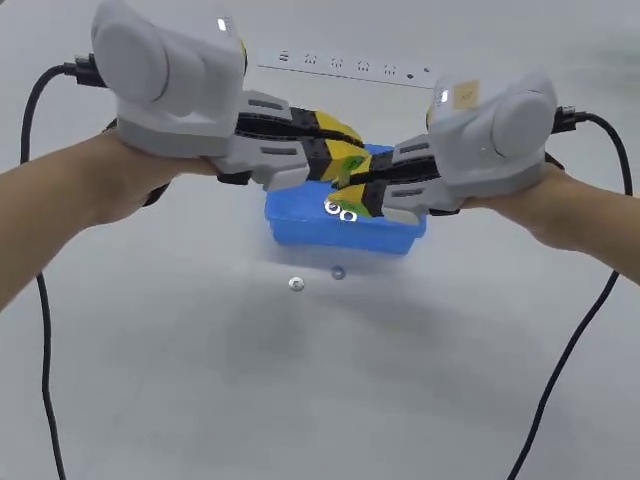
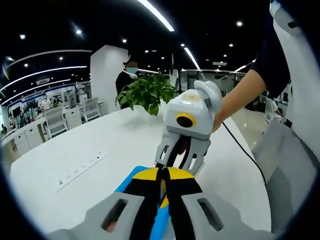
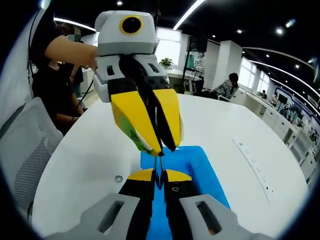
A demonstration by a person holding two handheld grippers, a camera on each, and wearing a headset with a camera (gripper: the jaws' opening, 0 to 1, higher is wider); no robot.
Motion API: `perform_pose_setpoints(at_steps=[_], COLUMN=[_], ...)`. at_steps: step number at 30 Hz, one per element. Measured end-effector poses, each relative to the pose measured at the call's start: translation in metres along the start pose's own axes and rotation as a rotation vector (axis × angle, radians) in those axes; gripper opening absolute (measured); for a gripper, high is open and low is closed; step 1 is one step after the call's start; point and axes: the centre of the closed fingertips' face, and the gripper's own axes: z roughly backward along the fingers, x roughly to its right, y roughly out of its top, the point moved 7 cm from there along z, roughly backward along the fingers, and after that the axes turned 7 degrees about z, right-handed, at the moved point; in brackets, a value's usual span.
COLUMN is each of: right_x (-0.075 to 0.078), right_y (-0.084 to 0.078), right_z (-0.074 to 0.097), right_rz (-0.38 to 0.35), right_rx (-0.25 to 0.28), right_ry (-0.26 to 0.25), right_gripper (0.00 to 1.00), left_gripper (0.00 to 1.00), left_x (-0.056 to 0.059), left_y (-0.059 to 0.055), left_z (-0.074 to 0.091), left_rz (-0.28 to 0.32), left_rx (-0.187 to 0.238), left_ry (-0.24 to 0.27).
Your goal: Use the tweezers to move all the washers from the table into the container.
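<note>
Both sets of jaws are pinched nearly shut. Right gripper (image 3: 159, 178) and left gripper (image 3: 160, 148) meet tip to tip on the tweezers (image 3: 159, 164), I'd guess to steady them over the blue container (image 1: 300, 228). Two washers (image 1: 341, 211) are inside. Two more washers (image 1: 296, 284) lie on the table (image 1: 200, 380) just in front.

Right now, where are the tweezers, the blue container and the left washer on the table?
tweezers (image 3: 160, 167), right gripper view, on the thin metal legs.
blue container (image 1: 340, 238), head view, on the front wall.
left washer (image 1: 296, 284), head view, on its ring.
</note>
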Motion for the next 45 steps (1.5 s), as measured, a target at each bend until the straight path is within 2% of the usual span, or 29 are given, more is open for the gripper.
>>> perform_pose_setpoints(at_steps=[4, 6, 12, 18, 21, 24, 29, 32, 35, 38, 41, 45], right_x=[0.001, 0.002, 0.001, 0.002, 0.001, -0.003, -0.01, -0.013, -0.018, -0.028, -0.041, -0.058], right_y=[0.001, 0.001, 0.003, 0.009, 0.009, 0.009, 0.008, 0.009, 0.012, 0.011, 0.009, 0.006], right_z=[0.0, 0.001, 0.003, 0.01, 0.013, 0.016, 0.025, 0.032, 0.04, 0.049, 0.054, 0.059], right_rz=[0.017, 0.019, 0.003, -0.074, -0.071, -0.072, -0.064, -0.076, -0.109, -0.121, -0.111, -0.122], right_rx=[-0.006, -0.009, -0.014, 0.004, -0.006, -0.016, -0.035, -0.022, 0.02, 0.04, 0.029, 0.029], right_ry=[-0.006, -0.013, -0.023, -0.049, -0.055, -0.06, -0.079, -0.094, -0.117, -0.122, -0.116, -0.104], right_gripper=[0.08, 0.09, 0.12, 0.17, 0.22, 0.24, 0.3, 0.34, 0.39, 0.45, 0.51, 0.54], left_gripper=[0.07, 0.06, 0.05, 0.05, 0.05, 0.05, 0.05, 0.05, 0.05, 0.05, 0.05, 0.05], left_x=[0.002, 0.004, 0.008, 0.008, 0.011, 0.013, 0.018, 0.02, 0.024, 0.031, 0.039, 0.052], left_y=[0.003, 0.005, 0.009, 0.011, 0.015, 0.017, 0.02, 0.022, 0.025, 0.026, 0.023, 0.02], left_z=[-0.001, -0.003, -0.006, -0.005, -0.002, 0.001, 0.016, 0.026, 0.036, 0.046, 0.053, 0.059], left_rz=[-0.099, -0.123, -0.134, -0.145, -0.138, -0.145, -0.145, -0.131, -0.13, -0.128, -0.128, -0.117], left_rx=[-0.038, -0.05, -0.056, -0.074, -0.055, -0.059, -0.061, -0.042, -0.033, -0.029, -0.034, -0.03], left_ry=[-0.011, -0.012, -0.007, 0.012, 0.022, 0.031, 0.054, 0.073, 0.092, 0.102, 0.112, 0.118])
